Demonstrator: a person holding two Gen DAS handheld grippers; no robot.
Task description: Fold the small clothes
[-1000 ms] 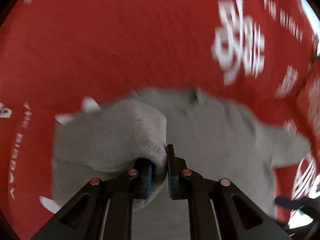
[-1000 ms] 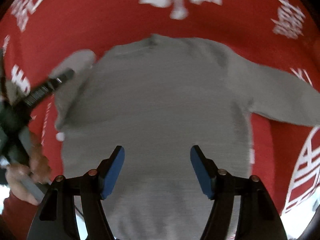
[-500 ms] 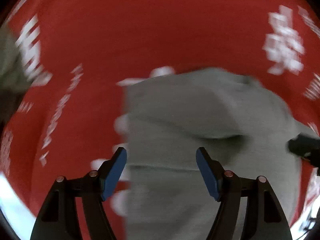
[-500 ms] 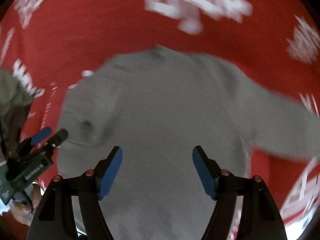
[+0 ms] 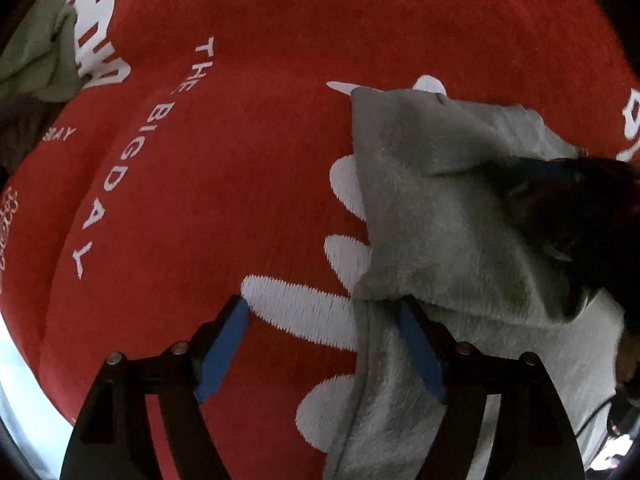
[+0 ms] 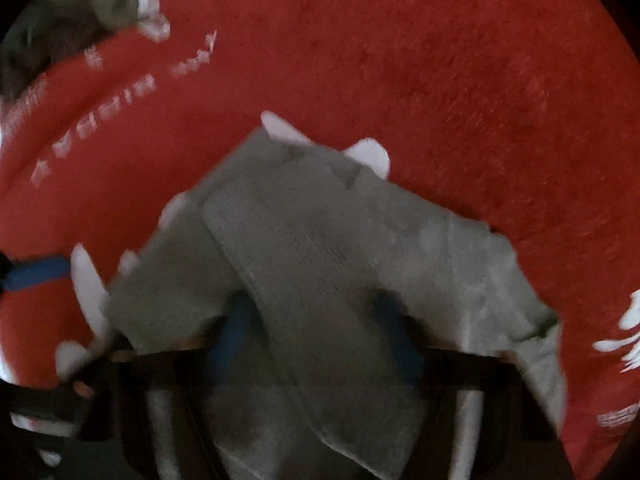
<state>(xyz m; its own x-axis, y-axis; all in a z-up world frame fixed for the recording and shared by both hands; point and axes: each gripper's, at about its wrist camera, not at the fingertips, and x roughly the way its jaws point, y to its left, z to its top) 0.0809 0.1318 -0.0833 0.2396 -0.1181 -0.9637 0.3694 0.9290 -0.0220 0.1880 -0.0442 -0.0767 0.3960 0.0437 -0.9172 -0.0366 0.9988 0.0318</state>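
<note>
A small grey sweater [image 5: 432, 216] lies on a red cloth [image 5: 248, 128] with white lettering. Its left sleeve is folded over the body. My left gripper [image 5: 324, 344] is open and empty over the sweater's left edge, with its right finger on the fabric. In the right wrist view the sweater [image 6: 328, 248] fills the middle, and a fold of it drapes over my right gripper [image 6: 316, 332]. The jaws stand wide apart under the blurred fabric, with grey cloth between them. The right gripper also shows dark and blurred in the left wrist view [image 5: 560, 184].
A pile of green and dark clothes [image 5: 36, 60] lies at the far left of the red cloth and shows in the right wrist view [image 6: 80, 4] too. The cloth's pale near edge [image 5: 16, 384] runs along the lower left.
My left gripper let go of the folded left sleeve, opened, and moved left to the sweater's edge. My right gripper moved in low over the sweater, and fabric now lies over its fingers.
</note>
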